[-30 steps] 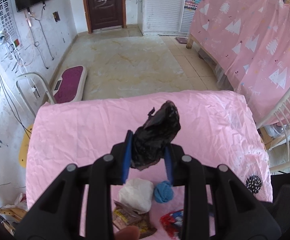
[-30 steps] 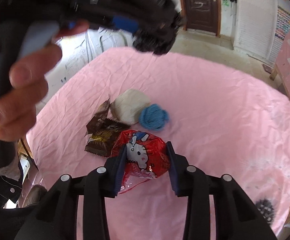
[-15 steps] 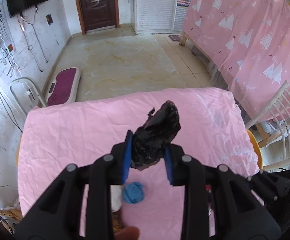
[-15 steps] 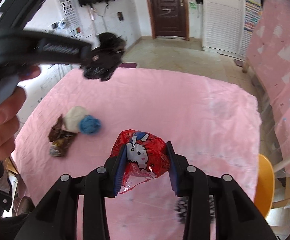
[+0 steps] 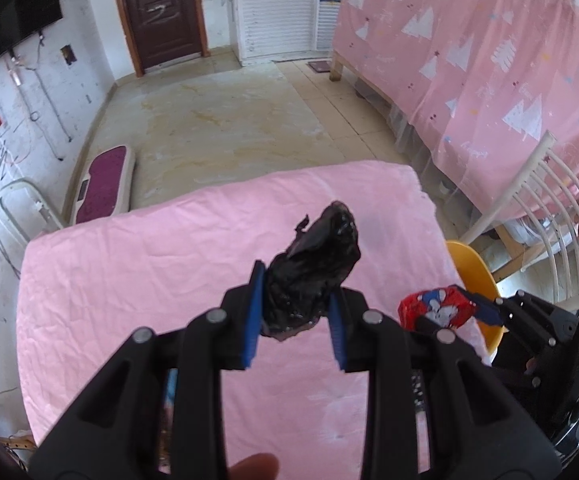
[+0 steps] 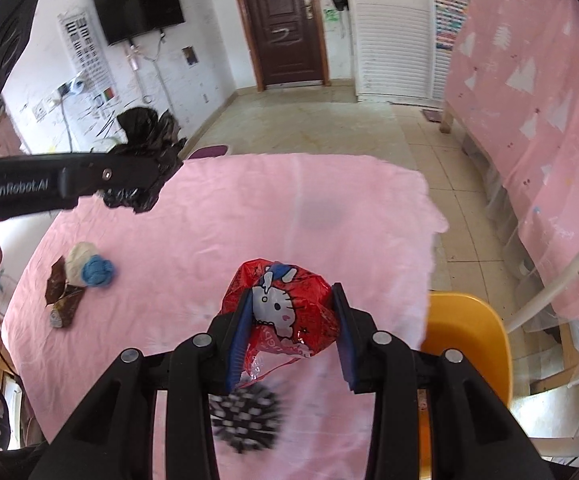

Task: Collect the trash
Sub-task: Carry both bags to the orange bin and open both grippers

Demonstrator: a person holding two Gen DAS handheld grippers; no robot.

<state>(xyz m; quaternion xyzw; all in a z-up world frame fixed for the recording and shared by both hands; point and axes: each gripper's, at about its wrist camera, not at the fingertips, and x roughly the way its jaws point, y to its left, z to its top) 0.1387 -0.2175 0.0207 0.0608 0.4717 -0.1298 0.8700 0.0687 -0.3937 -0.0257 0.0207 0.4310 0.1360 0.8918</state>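
My left gripper (image 5: 294, 312) is shut on a crumpled black plastic bag (image 5: 313, 264) and holds it above the pink-covered table (image 5: 137, 264). The bag also shows in the right wrist view (image 6: 145, 160). My right gripper (image 6: 289, 320) is shut on a red Hello Kitty wrapper (image 6: 285, 308), held above the table's right part; the wrapper also shows in the left wrist view (image 5: 435, 308). On the table's left lie a white wad (image 6: 78, 256), a blue ball of scrap (image 6: 98, 271) and a brown wrapper (image 6: 63, 298).
A yellow chair seat (image 6: 465, 344) sits just off the table's right edge, with a white slatted chair back (image 5: 537, 208) beyond. A black-and-white spiky print (image 6: 245, 420) marks the cloth below my right gripper. A pink curtain (image 5: 489, 60) hangs at right.
Both grippers have swung to the right, toward the table's right edge and the yellow chair, each still holding its piece. The trash on the table has shifted to the left of view.
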